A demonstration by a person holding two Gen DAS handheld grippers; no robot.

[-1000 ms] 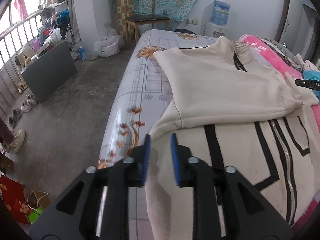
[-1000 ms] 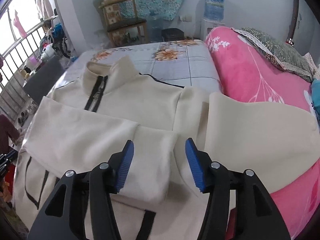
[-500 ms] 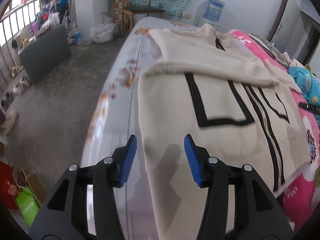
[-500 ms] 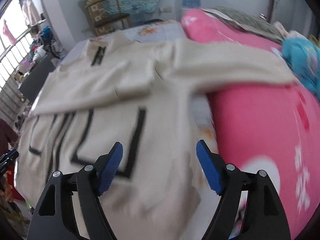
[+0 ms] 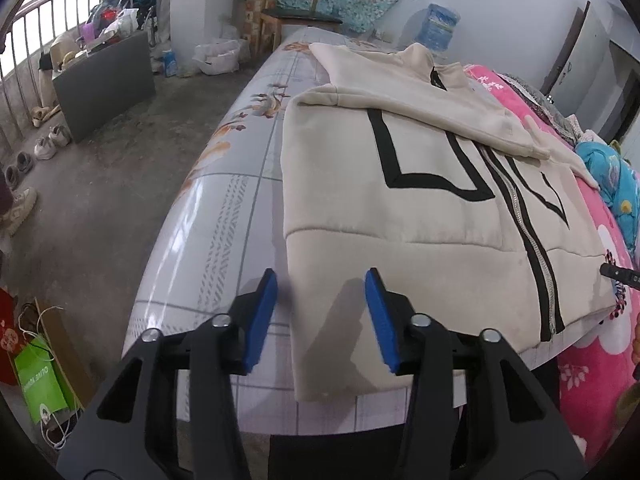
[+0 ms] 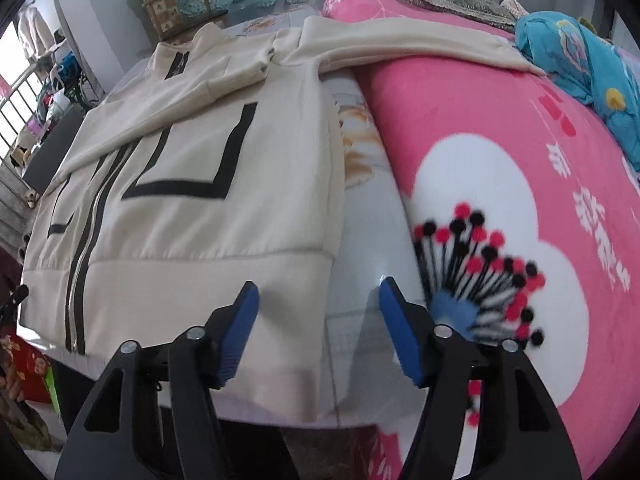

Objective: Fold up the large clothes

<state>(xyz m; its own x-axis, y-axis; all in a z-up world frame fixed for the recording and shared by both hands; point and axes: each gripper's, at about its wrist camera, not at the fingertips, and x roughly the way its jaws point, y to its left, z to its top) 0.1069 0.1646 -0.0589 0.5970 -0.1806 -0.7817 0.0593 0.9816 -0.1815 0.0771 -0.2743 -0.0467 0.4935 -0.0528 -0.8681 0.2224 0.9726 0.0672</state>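
A cream zip-up jacket [image 5: 420, 216] with black stripes lies flat, front up, on the bed; it also shows in the right wrist view [image 6: 192, 208]. One sleeve is folded across its chest [image 5: 432, 112]; the other sleeve [image 6: 404, 46] lies out over the pink quilt. My left gripper [image 5: 320, 316] is open and empty, just above the hem's left corner. My right gripper [image 6: 318, 326] is open and empty, above the hem's right corner [image 6: 304, 300].
The bed [image 5: 224, 216] has a glossy floral sheet and drops off to a concrete floor on the left. A pink quilt [image 6: 520, 200] and a blue blanket [image 6: 576, 52] lie along the right. A green bag [image 5: 40, 380], shoes, a chair [image 5: 296, 12] and a water bottle stand around.
Both grippers have pulled back from the sleeves at the chest to the jacket's hem. The left gripper, nearly shut a second ago, has opened wide. The right stayed open.
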